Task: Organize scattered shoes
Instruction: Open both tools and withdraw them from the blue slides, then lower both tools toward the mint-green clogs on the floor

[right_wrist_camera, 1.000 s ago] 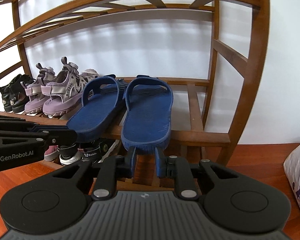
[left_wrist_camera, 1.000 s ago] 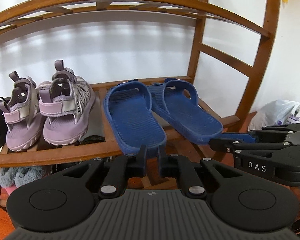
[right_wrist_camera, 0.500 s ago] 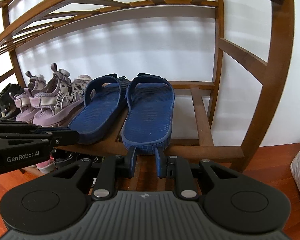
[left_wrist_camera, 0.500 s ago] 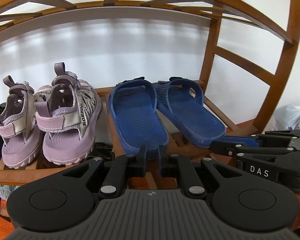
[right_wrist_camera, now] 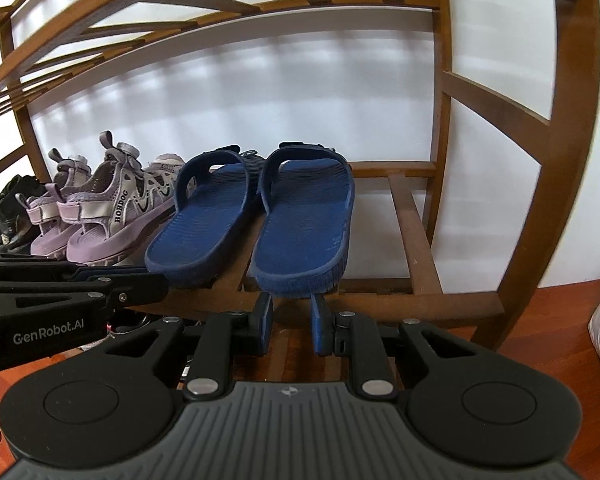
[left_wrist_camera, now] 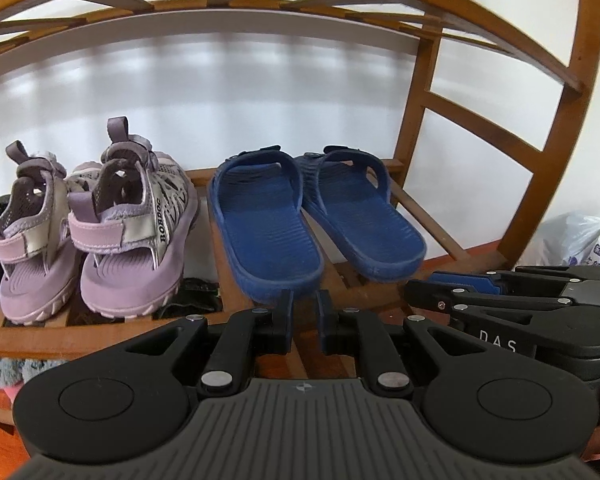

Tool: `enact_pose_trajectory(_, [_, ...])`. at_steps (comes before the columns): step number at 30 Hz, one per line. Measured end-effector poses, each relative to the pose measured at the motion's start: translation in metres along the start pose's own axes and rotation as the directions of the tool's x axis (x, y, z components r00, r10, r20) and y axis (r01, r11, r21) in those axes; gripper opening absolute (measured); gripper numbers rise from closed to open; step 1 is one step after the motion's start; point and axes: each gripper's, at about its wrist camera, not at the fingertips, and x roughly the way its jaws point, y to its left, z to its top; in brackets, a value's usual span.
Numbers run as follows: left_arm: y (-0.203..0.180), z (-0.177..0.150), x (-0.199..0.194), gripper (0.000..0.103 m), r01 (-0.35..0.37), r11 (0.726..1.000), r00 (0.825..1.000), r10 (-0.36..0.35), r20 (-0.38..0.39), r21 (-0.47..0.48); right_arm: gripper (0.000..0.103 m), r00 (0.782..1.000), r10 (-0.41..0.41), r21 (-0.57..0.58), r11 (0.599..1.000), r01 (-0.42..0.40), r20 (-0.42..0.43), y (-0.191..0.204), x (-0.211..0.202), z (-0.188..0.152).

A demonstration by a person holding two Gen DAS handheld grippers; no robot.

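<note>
Two blue slippers lie side by side, toes inward, on the wooden shoe rack's (left_wrist_camera: 60, 338) middle shelf. My left gripper (left_wrist_camera: 305, 304) is shut, its tips right at the heel of the left slipper (left_wrist_camera: 268, 232). My right gripper (right_wrist_camera: 291, 304) has only a narrow gap between its fingers, which stand at the heel edge of the right slipper (right_wrist_camera: 304, 224); nothing shows between them. That heel hangs slightly over the front rail (right_wrist_camera: 400, 304). Each gripper also shows in the other's view, the right gripper (left_wrist_camera: 410, 292) and the left gripper (right_wrist_camera: 160, 284), both level with the heels.
Purple sandals (left_wrist_camera: 128, 240) stand left of the slippers, with black shoes (right_wrist_camera: 8, 216) further left. Bare slats (right_wrist_camera: 412, 232) lie right of the slippers up to the rack's side post. Fuzzy slippers (left_wrist_camera: 4, 372) sit on the shelf below. A white plastic bag (left_wrist_camera: 576, 240) lies on the floor at the right.
Both blue slippers have slid further back onto the shelf, their heels overhanging the front rail less. Both grippers followed close behind the heels.
</note>
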Motion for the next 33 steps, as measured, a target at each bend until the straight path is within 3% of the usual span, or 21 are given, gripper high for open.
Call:
enact_pose_trajectory(4, [-0.003,-0.004,-0.01,0.021,0.006,1.0,1.0,-0.006,-0.007,-0.002,0.025,1.0,-0.01,0.005,1.0,0.01,-0.003,0.001,-0.018,-0.006])
enact_pose_trajectory(8, [-0.006,-0.013,-0.023,0.024,0.011,1.0,1.0,-0.011,-0.016,0.004,0.036,1.0,-0.025,0.011,1.0,0.025,-0.002,0.002,-0.037,-0.015])
enact_pose_trajectory(12, [-0.009,-0.023,-0.037,0.038,0.016,1.0,1.0,-0.015,-0.02,0.01,0.049,0.999,-0.036,0.031,0.999,0.036,-0.002,0.0,-0.055,-0.024])
enact_pose_trajectory(14, [-0.011,-0.028,-0.044,0.042,0.017,1.0,1.0,-0.017,-0.021,0.015,0.05,0.999,-0.046,0.039,0.998,0.046,0.001,-0.001,-0.067,-0.031])
enact_pose_trajectory(16, [-0.013,-0.033,-0.049,0.053,0.02,1.0,1.0,-0.02,-0.022,0.021,0.053,0.998,-0.055,0.043,0.998,0.055,0.001,-0.001,-0.076,-0.037])
enact_pose_trajectory(24, [-0.033,-0.06,-0.074,0.082,0.027,0.995,0.999,-0.023,-0.039,0.096,0.087,0.994,-0.109,0.074,0.991,0.109,-0.008,-0.001,-0.111,-0.069])
enact_pose_trajectory(25, [-0.035,-0.063,-0.075,0.086,0.023,0.994,0.999,-0.018,-0.043,0.104,0.087,0.993,-0.118,0.079,0.99,0.119,-0.014,0.0,-0.115,-0.073])
enact_pose_trajectory(33, [-0.041,-0.093,-0.078,0.089,0.051,0.993,0.994,-0.04,-0.103,0.106,0.096,0.984,-0.171,0.135,0.975,0.177,-0.053,-0.003,-0.139,-0.113])
